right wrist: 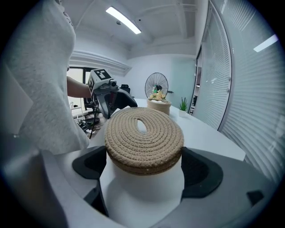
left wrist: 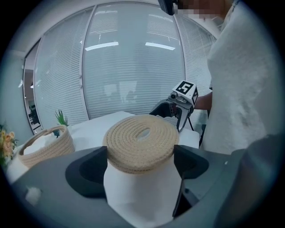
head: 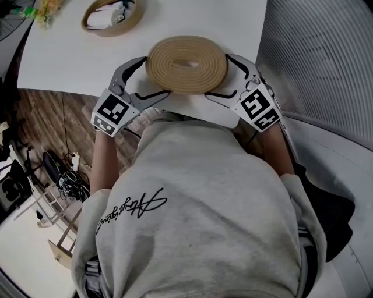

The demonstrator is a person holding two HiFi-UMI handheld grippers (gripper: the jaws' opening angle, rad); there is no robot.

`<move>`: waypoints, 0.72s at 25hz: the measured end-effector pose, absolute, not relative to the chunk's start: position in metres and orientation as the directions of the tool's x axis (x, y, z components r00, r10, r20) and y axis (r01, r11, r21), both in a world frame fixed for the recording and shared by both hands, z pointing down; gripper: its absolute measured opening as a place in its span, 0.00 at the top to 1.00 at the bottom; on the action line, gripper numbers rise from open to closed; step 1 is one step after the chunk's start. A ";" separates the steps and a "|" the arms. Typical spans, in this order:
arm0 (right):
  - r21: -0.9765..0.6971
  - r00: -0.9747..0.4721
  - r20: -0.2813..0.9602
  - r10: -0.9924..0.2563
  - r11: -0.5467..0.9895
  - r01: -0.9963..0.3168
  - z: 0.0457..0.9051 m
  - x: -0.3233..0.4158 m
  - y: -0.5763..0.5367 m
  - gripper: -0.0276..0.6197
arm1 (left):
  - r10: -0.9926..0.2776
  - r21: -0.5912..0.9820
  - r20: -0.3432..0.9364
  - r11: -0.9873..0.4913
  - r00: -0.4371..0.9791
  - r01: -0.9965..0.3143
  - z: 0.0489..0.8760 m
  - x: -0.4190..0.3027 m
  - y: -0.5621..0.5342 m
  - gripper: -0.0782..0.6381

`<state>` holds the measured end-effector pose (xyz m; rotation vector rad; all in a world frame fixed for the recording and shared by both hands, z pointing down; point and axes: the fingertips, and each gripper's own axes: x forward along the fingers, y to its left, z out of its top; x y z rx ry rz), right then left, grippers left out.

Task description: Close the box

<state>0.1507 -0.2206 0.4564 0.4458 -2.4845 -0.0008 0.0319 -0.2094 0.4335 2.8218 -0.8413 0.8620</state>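
A round woven rope lid [head: 186, 63] hangs just over the near edge of the white table [head: 70, 58], held from both sides. My left gripper [head: 148, 78] is shut on its left rim and my right gripper [head: 221, 77] on its right rim. In the left gripper view the lid [left wrist: 141, 141] fills the gap between the left gripper's [left wrist: 141, 162] jaws, with the right gripper [left wrist: 178, 104] behind it. The right gripper view shows the lid [right wrist: 143, 138] between its own gripper's [right wrist: 143, 167] jaws. The open woven basket [head: 112, 16] with white contents stands at the table's far left.
Yellow flowers [head: 44, 11] lie at the table's far left corner, a small green plant [left wrist: 61, 118] stands beside the basket [left wrist: 46, 147]. A fan [right wrist: 156, 87] stands beyond the table. Cables and stands [head: 58, 169] clutter the wooden floor at left. Glass walls with blinds run along the right.
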 end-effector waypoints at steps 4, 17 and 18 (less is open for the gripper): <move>0.130 -0.779 0.543 -0.314 0.948 -0.291 0.434 0.147 -0.224 0.14 | -0.528 -0.128 0.514 -0.827 0.676 -0.548 0.408 0.030 -0.209 0.24; 0.170 -0.803 0.502 -0.322 0.947 -0.274 0.400 0.115 -0.239 0.14 | -0.588 -0.188 0.452 -0.798 0.671 -0.573 0.370 -0.001 -0.219 0.24; 0.171 -0.802 0.502 -0.325 0.946 -0.276 0.400 0.112 -0.242 0.14 | -0.588 -0.191 0.449 -0.798 0.673 -0.571 0.370 -0.005 -0.222 0.24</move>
